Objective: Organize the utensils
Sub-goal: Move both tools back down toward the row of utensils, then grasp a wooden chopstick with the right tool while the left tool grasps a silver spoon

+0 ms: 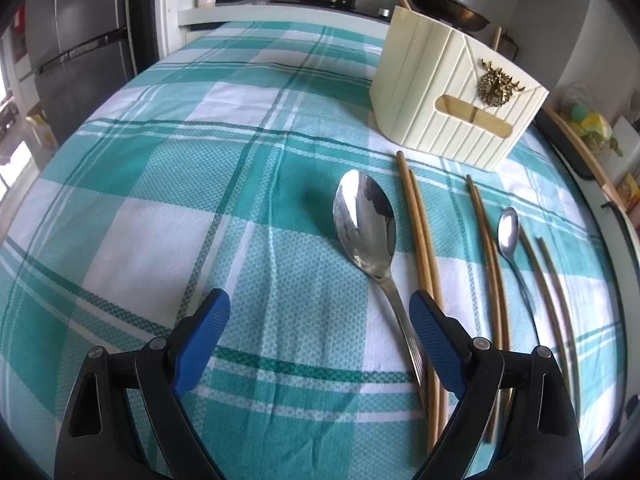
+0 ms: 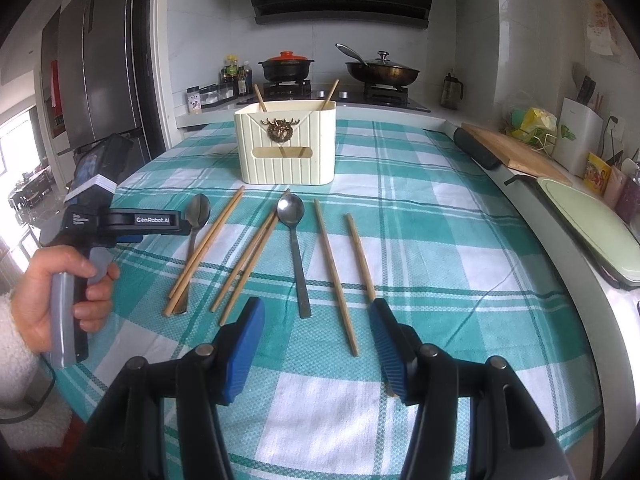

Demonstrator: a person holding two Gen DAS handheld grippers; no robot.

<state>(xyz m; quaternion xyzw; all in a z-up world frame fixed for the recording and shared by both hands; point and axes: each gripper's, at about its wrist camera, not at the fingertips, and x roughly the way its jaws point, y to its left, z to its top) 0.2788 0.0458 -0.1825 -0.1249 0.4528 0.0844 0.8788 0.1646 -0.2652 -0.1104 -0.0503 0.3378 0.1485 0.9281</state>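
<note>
While the left claw (image 1: 320,332) hangs wide apart and empty over the teal-and-white checked bench (image 1: 160,200), the large shiny steel spoon (image 1: 366,228) lies just beside its right finger, before the cream ribbed utensil box (image 1: 452,92). Empty too, the right claw (image 2: 318,346) stands parted.

I see my right gripper (image 2: 316,346) open and empty above the checked tabletop (image 2: 440,240). Two spoons (image 2: 294,236) and loose chopsticks (image 2: 334,276) lie ahead, the cream holder (image 2: 286,152) at twelve o'clock, my left gripper (image 2: 160,220) at nine.
</note>
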